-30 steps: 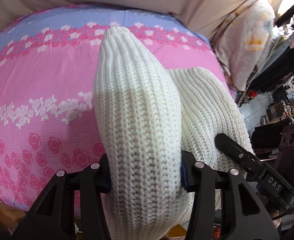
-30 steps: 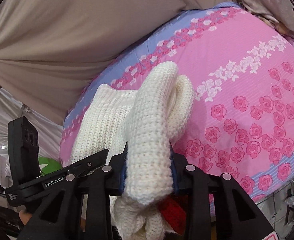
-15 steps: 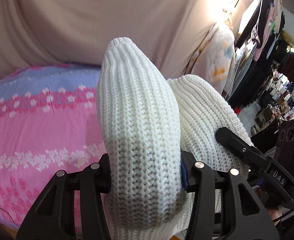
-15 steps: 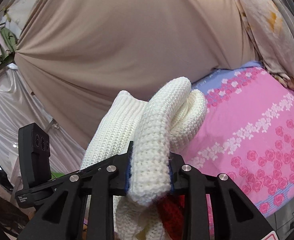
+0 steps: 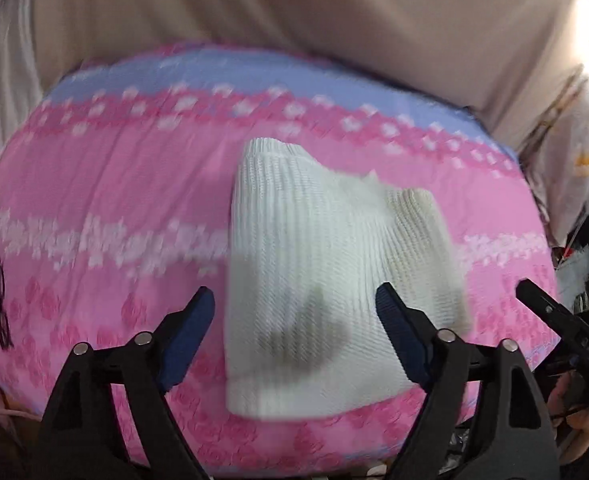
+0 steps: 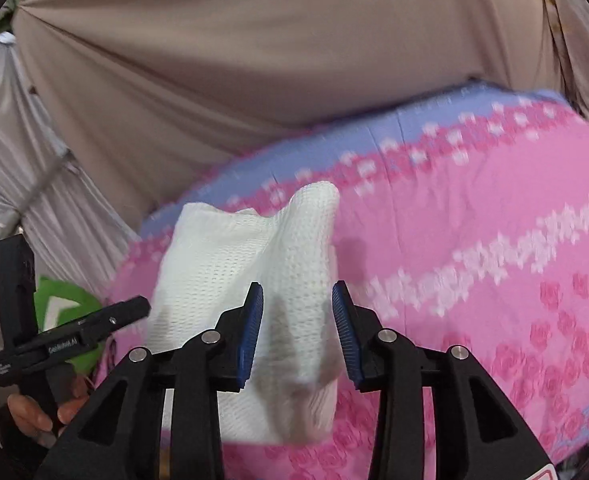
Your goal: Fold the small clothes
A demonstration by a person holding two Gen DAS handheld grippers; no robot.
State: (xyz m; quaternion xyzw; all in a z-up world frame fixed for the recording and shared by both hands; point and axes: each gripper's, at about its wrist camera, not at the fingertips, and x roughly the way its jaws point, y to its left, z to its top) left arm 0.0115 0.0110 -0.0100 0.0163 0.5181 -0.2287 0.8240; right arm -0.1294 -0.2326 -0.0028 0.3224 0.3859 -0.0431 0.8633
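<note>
Cream-white ribbed knit garment (image 5: 318, 280) lying loose on the pink rose-print bedsheet (image 5: 94, 208), toward the sheet's near edge and a bit right of its middle, not pinched by anything. Left gripper (image 5: 294, 316) spread wide, blue pads either side of the knit's near part with clear gaps, holding nothing. Right gripper (image 6: 297, 328) also parted, narrower, pads flanking a raised ridge of the knit (image 6: 254, 280) without clamping it. Both views blurry, so fine creases hard to call. Long axis of the knit running away from both grippers, from the near hem toward the blue band of the sheet; two humps at the far end, the left one reaching further. Straight ahead of each gripper, so neither looks clearly nearer. Looks partway folded, maybe just laid down; probably next a flatten or a fold along that long axis. Near hem sitting close to the sheet's near edge, so little room to pull back; plenty of open sheet to the left and beyond the knit. Beige draped cloth (image 6: 254, 60) behind the sheet.
</note>
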